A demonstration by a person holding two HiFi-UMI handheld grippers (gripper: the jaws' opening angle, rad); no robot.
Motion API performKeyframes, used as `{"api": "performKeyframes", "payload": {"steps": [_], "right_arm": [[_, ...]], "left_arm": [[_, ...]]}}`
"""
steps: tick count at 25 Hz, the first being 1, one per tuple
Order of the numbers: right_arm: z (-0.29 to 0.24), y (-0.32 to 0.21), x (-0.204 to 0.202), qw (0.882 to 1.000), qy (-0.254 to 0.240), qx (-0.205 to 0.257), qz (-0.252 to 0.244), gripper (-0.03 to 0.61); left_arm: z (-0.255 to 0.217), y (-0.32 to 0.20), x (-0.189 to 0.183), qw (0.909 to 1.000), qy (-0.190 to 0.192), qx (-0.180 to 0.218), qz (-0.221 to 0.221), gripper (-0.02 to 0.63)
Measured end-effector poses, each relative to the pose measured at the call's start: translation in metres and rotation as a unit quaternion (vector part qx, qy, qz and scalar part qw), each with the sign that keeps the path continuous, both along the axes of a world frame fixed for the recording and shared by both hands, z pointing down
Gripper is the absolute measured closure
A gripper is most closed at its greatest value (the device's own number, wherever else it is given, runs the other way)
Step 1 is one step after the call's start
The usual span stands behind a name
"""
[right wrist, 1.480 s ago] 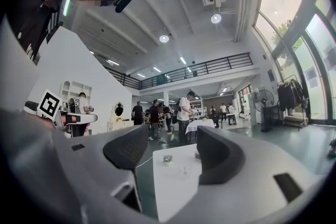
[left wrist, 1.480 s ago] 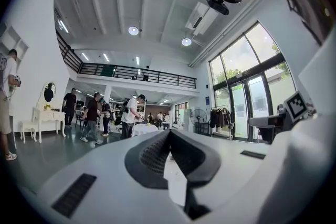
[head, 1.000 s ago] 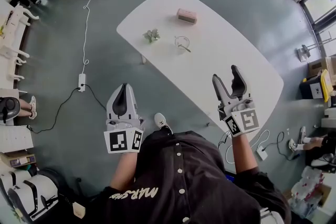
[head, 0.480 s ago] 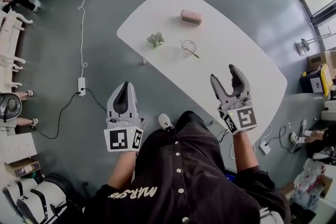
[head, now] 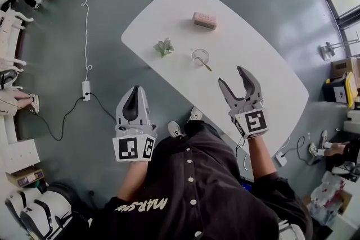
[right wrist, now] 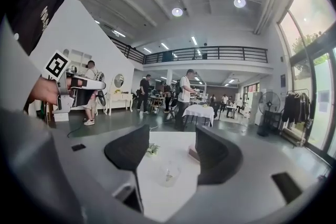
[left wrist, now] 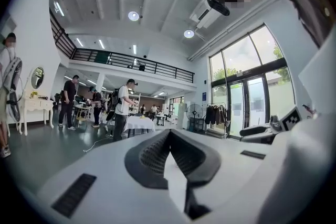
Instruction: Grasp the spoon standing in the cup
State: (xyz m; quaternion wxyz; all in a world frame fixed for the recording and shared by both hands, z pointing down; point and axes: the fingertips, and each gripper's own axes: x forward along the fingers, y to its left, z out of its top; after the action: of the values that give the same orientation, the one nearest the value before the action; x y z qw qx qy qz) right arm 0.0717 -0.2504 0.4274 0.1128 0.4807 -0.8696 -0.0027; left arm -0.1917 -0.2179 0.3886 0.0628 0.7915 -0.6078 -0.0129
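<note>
The spoon (head: 206, 66) is being shown clearly only in the head view, leaning in the clear glass cup (head: 200, 57) on the white table (head: 253, 48). In the right gripper view it is being reduced to a faint streak. The right gripper (head: 232, 77) is being held released and empty, well short of the cup. The left gripper (head: 134, 93) is being held clenched on nothing over the grey floor (head: 67, 25), and its view is taking in only a railed hall.

White table (head: 169, 11): cup (head: 199, 57), plant (head: 164, 46), pink box (head: 205, 21)
</note>
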Motion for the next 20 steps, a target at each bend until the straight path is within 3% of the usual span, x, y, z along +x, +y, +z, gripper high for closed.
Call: {"api": "performKeyframes", "payload": {"steps": [3,11,20], "right_arm": [[0.017,-0.007,0.002,0.999,0.026,-0.023,-0.012,0.319],[0.066,-0.025,-0.004,0.993,0.097,-0.027,-0.060,0.324],[0.142,-0.031,-0.019,0.962,0.243,-0.026,-0.122,0.322]], "left_arm": [[0.005,-0.009,0.005,1.0000,0.002,-0.010,-0.001,0.603],[0.021,-0.015,0.013,0.9994,0.006,-0.033,-0.002,0.603],[0.029,-0.014,0.009,0.9986,0.004,-0.049,-0.018,0.603]]}}
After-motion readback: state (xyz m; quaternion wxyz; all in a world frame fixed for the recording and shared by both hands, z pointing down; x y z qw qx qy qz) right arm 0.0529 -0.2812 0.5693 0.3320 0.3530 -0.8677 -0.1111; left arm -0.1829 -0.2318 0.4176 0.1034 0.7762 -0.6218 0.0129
